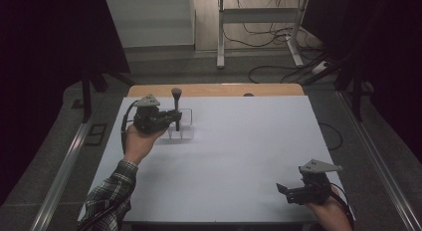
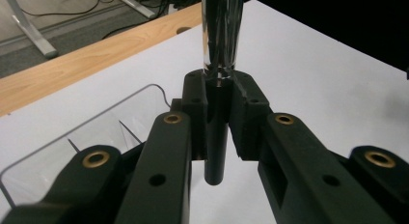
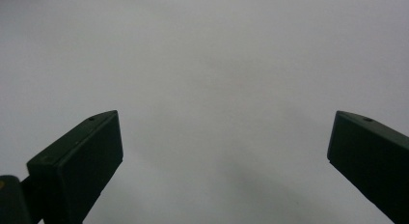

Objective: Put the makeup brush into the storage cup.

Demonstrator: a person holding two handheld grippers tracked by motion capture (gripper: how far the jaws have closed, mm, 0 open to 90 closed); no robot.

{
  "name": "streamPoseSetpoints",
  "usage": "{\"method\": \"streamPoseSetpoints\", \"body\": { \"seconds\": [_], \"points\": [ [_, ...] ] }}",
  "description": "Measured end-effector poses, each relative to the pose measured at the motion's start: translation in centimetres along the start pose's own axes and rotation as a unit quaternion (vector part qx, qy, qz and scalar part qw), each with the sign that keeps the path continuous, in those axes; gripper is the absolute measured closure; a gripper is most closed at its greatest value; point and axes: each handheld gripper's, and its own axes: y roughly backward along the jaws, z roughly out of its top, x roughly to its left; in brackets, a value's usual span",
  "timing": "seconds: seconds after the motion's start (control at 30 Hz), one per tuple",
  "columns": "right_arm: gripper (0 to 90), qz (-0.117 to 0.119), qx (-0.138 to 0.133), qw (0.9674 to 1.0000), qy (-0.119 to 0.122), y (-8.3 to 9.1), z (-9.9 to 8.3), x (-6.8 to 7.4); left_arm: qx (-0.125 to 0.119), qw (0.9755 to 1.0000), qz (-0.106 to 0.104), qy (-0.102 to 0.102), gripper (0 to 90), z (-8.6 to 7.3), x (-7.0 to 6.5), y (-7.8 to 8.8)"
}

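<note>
My left gripper is shut on a makeup brush and holds it upright at the table's far left. In the left gripper view the jaws of the left gripper clamp the brush's black handle, its shiny metal ferrule rises out of the top of the picture, and the handle's lower end hangs free above the table. A clear plastic organiser with dividers stands right under and beside the brush, also seen as the organiser to the left of the jaws. My right gripper rests near the front right edge, open, and the right gripper has nothing between its jaws.
A white sheet covers the table, with a strip of bare wood along the far edge. Beyond the table are a white desk frame and cables on the floor. Metal rails run along both sides.
</note>
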Motion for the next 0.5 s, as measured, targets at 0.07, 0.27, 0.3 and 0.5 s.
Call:
{"method": "streamPoseSetpoints", "body": {
  "seconds": [0.07,0.27,0.3,0.5],
  "points": [
    [0.0,0.000,0.000,1.0000,-0.001,0.0,0.0,-0.1,0.000,1.0000,0.002,-0.001,78.1,0.2,0.1,-0.1],
    [0.0,-0.002,0.001,1.0000,-0.003,0.1,-0.1,-0.4,-0.003,1.0000,0.008,-0.001,78.1,0.5,0.5,-0.7],
    [0.0,-0.003,0.002,1.0000,-0.004,0.2,-0.2,-0.5,-0.004,1.0000,0.009,0.001,78.1,0.6,0.6,-0.8],
    [0.0,-0.003,0.006,1.0000,-0.006,0.1,-0.2,-0.6,-0.007,0.9998,0.014,0.008,78.1,0.7,1.1,-1.3]
  ]
}}
